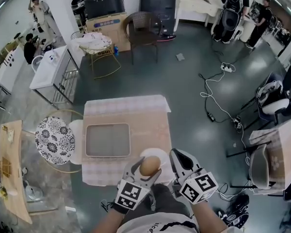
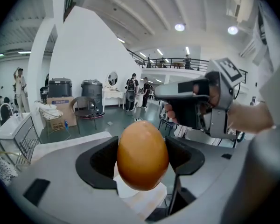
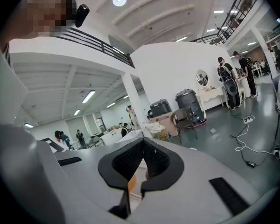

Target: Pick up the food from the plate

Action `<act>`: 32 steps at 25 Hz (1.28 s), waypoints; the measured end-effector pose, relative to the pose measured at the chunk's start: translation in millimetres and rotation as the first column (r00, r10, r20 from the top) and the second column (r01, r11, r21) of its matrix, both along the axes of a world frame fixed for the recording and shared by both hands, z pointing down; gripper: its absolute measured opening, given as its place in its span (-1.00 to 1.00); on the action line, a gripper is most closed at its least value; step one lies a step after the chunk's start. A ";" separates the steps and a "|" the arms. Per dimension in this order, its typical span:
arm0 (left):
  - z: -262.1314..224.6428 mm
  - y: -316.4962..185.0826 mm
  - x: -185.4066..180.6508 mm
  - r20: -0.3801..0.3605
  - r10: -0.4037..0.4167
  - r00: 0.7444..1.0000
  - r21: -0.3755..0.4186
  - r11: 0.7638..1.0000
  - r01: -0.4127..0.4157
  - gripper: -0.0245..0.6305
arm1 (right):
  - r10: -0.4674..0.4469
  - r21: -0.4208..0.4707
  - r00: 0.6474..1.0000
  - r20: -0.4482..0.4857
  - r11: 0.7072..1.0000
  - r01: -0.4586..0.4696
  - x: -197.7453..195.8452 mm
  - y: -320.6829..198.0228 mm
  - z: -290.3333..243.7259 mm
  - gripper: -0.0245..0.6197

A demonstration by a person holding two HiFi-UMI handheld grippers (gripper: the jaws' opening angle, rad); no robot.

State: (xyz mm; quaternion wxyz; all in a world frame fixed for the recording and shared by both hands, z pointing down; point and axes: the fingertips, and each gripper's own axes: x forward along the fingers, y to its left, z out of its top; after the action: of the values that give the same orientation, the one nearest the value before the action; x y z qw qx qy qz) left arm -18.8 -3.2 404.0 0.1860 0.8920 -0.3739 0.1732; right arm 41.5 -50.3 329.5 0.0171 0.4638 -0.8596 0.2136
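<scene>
1. Plainly, the food is a smooth brown egg (image 1: 150, 166), and it sits between the jaws of the left gripper (image 1: 148, 170), not loose on the plate.
2. Seen from the left gripper view, the egg (image 2: 142, 154) stands on end with its narrower end up. The two dark pads press on its left and right flanks, so the left gripper (image 2: 143, 160) is clamped on it at about the egg's own width.
3. From the head view, the egg lies over the near part of the round white plate (image 1: 162, 154). Whether it is touching the plate or clear of it cannot be told.
4. The right gripper (image 1: 175, 154) is just beside the egg on its right, over the plate's right edge. Its marker cube is turned up toward the head camera.
5. Along the right gripper view, that gripper (image 3: 143, 147) has its pad tips brought together with nothing between them. A sliver of orange-brown shows through the narrow gap lower down.
6. The left gripper view also catches the right gripper (image 2: 189, 97) from the side, gripped by the person's hand (image 2: 214, 106).
7. The plate rests at the near edge of a small table (image 1: 136, 108) covered in a pale checked cloth.
8. A grey rectangular tray (image 1: 107, 140) lies on the cloth, to the left of the plate and further from the person.
9. A stool (image 1: 55, 140) with a black-and-white flowered seat stands just left of the table.
10. Further off, a brown chair (image 1: 143, 25) stands on the dark floor and cables (image 1: 218, 91) trail to the right.
</scene>
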 end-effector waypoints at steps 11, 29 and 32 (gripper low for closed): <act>-114.9 -6.0 -11.9 -0.107 -0.041 0.993 0.144 0.988 0.056 0.01 | -0.025 0.104 1.000 0.017 0.994 0.023 -0.6 -2.1 -65.0 -0.88; -204.4 -23.8 -42.9 -0.306 -0.144 0.941 0.230 0.948 0.220 0.01 | -0.093 0.258 0.996 -0.003 0.962 0.090 -18.7 -22.1 -139.1 -0.88; -206.2 -25.7 -40.8 -0.312 -0.148 0.939 0.236 0.945 0.227 0.01 | -0.097 0.261 0.995 0.000 0.961 0.094 -17.6 -24.0 -139.7 -0.88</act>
State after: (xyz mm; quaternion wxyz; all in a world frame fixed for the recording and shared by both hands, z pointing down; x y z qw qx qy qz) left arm -59.6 -28.9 197.8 0.1318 0.8845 -0.4466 -0.0305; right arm 23.9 -74.3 189.8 -0.0393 0.4186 -0.9018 0.1004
